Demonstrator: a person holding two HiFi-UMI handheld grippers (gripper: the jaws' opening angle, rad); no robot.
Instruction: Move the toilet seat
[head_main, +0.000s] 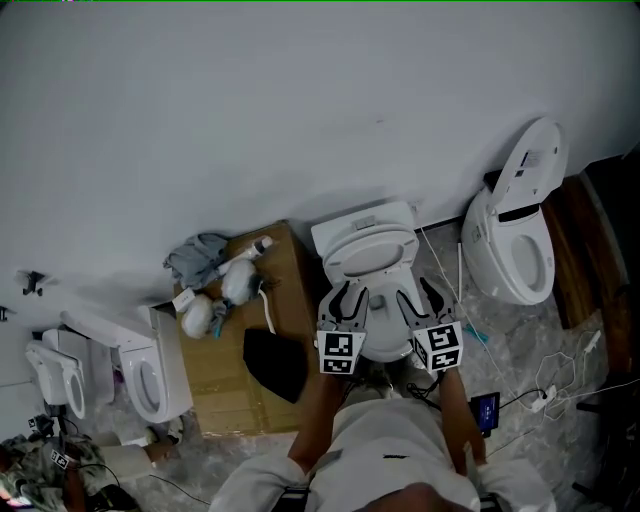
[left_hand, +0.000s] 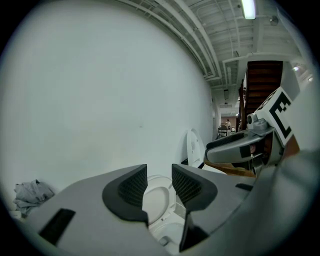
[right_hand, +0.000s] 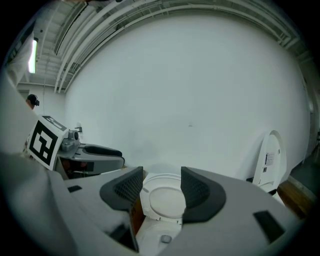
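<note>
A white toilet (head_main: 385, 335) stands against the wall in front of me. Its seat and lid (head_main: 368, 252) are raised, and the oval faces me in the right gripper view (right_hand: 162, 200) and the left gripper view (left_hand: 156, 200). My left gripper (head_main: 348, 292) hovers over the bowl's left side. Its jaws (left_hand: 159, 182) stand a narrow gap apart with nothing between them. Over the bowl's right side, my right gripper (head_main: 417, 293) is open wider (right_hand: 161, 182); the raised seat shows beyond its gap, apart from the pads.
A second toilet (head_main: 510, 240) with its lid up stands to the right, next to wooden steps (head_main: 570, 260). Left of the middle toilet lies a cardboard sheet (head_main: 225, 385) carrying a black cloth (head_main: 275, 362), a grey rag (head_main: 195, 255) and white bottles. A third toilet (head_main: 150, 380) is at far left. Cables and a small screen (head_main: 487, 410) lie on the floor.
</note>
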